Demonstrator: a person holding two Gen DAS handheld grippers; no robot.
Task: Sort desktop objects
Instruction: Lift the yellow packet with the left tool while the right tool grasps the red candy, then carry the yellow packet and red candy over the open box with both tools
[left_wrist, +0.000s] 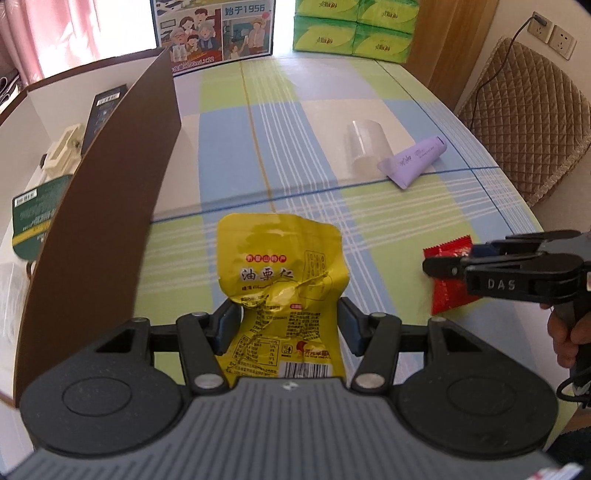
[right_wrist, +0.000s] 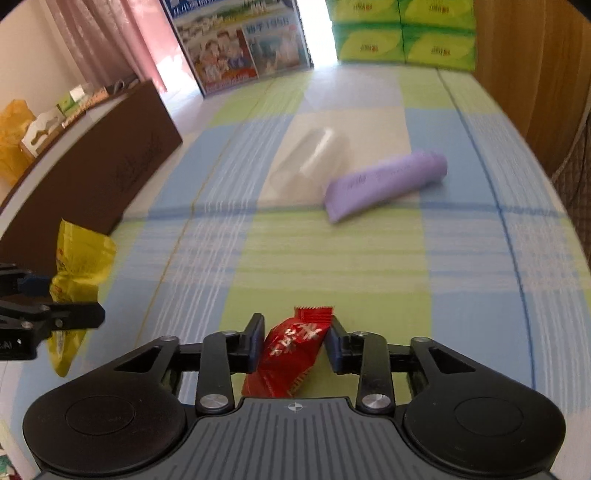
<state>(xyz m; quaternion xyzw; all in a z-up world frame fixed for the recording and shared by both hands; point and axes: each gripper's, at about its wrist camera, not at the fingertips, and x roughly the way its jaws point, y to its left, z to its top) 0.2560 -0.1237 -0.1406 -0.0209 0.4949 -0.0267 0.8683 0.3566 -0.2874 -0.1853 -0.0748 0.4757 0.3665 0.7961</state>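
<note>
Yellow pouch sits clamped in the left hand-held gripper, beside a brown box. Right hand-held gripper pinches a red packet over the checked counter.

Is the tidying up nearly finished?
About halfway. Some things already sit in the brown box. The left gripper holds the yellow snack bag; the right gripper has the red candy packet between its jaws. The purple tube and clear cup remain on the table.
</note>
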